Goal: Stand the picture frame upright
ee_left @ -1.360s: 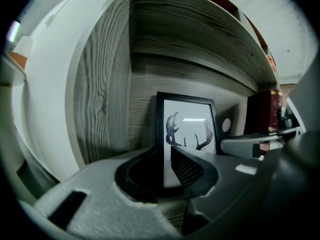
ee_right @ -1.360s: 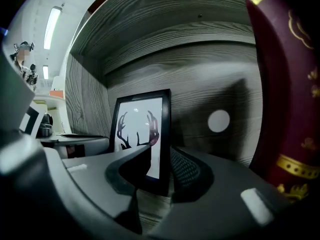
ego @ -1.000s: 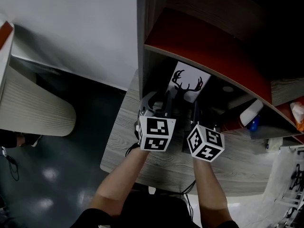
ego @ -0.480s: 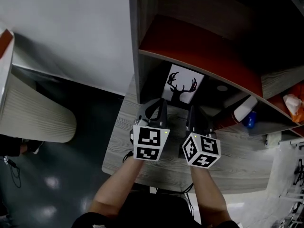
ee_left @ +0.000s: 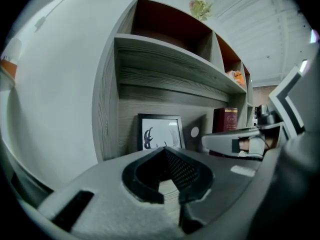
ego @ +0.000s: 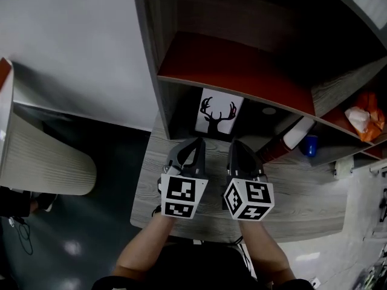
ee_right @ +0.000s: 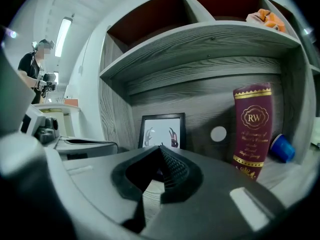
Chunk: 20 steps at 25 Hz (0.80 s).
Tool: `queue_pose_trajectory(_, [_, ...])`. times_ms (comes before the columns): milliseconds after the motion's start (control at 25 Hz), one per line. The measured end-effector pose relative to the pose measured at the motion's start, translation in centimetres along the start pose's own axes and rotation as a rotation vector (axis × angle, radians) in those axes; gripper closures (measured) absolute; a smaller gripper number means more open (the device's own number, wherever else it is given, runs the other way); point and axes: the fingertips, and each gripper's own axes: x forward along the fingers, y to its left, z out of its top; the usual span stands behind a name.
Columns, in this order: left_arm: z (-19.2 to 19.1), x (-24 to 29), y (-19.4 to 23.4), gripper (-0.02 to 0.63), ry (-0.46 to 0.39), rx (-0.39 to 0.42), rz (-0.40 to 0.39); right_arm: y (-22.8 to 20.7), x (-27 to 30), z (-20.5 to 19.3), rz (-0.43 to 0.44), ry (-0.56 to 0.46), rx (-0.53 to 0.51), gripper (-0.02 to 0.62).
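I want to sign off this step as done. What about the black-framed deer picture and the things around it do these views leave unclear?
- Black-framed deer picture: its foot and any back prop. Both gripper views: hidden behind the shut left gripper and right gripper. Head view: lost in shadow.
- Maroon book: small print too tiny to read, right gripper view.
- Orange bundle: too blurred to identify, head view.

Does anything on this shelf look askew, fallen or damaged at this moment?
Nothing clearly stands out. The picture frame stands upright against the back of the shelf, and the red box beside it stands too. The blue cup may lie on its side; I cannot tell.
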Motion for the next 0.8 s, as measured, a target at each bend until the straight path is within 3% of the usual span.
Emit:
queue_pose_trajectory(400, [1.5, -2.7, -1.8, 0.609, -0.031, 0.018, -0.045, 1.2, -2.6, -1.0, 0.02, 0.028, 0.002, 0.6])
queue_pose_trajectory(800, [-0.3, -5.4, -2.5, 0.609, 0.0, 0.031, -0.064, 2.5, -5.4, -0.9, 0.072, 0.007, 0.004, 0.597])
